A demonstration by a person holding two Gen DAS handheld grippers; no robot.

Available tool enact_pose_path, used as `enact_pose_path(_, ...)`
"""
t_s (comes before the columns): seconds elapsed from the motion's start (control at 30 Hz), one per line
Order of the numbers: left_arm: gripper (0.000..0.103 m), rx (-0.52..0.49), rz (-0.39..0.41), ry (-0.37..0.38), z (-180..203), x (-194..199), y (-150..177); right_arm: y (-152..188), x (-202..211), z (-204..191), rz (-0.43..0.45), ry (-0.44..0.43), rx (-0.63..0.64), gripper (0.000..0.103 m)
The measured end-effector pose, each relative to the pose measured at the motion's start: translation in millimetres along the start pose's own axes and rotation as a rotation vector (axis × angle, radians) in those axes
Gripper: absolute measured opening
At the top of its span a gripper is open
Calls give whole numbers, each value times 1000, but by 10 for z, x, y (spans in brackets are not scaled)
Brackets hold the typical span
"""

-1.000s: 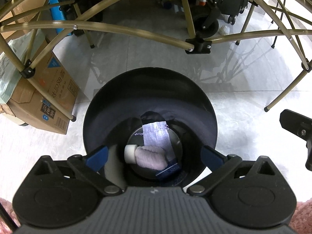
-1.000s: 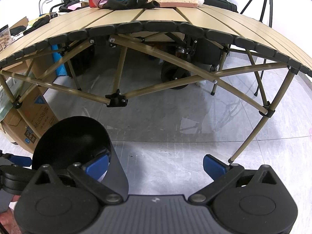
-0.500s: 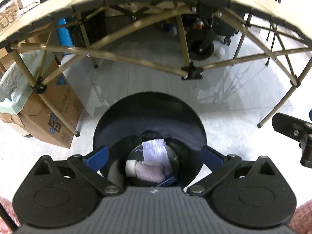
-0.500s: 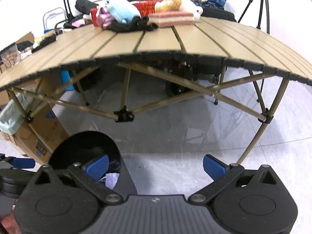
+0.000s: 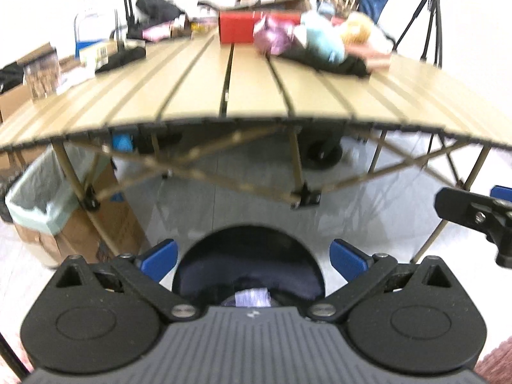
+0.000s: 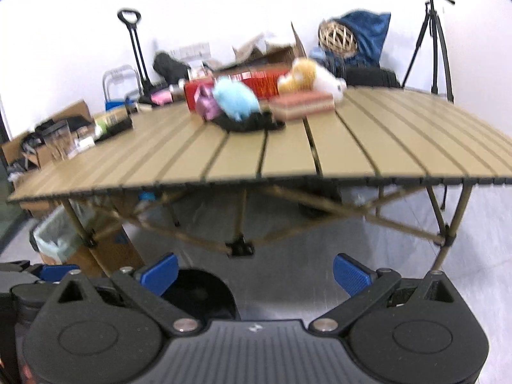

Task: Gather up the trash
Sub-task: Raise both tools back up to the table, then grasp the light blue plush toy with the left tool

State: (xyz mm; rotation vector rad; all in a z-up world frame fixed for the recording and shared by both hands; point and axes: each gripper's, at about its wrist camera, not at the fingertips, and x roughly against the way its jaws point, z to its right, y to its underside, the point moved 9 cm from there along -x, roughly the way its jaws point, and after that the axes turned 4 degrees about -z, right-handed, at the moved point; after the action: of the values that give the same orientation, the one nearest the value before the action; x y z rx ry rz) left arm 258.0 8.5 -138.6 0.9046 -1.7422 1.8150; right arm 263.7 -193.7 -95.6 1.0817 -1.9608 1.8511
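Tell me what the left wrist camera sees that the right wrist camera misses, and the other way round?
Only the left wrist view looks into the round black bin, where pale crumpled trash lies at the bottom; it also catches the right tool at its right edge. Only the right wrist view shows the black trolley handle against the wall and the whole woven wicker ball. Both show the tan slatted folding table, the light blue plush toy, the red box, the black tripod and the cardboard box lined with a green bag.
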Motion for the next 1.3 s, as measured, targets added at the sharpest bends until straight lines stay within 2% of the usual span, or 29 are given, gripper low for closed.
enact_pose_path(0.17, 103, -17, 96, 9, 32, 224, -204, -247, 91, -42, 76, -16, 4, 103)
enact_pose_path(0.3, 103, -6, 139, 9, -7, 296, -375, -423, 143, -79, 126, -20, 15, 103)
enact_pose_path(0.57, 103, 21, 178, 21, -56, 301, -672, -737, 149, -95, 209, -9, 42, 103)
enact_pose_path(0.87, 103, 17, 222, 43, 73, 232, -1075, -992, 27, 50, 251, 30, 49, 103)
enact_pose_path(1.3, 103, -5, 265, 48, 400, -96, -1637, -1461, -211, 495, 318, 126, 23, 103)
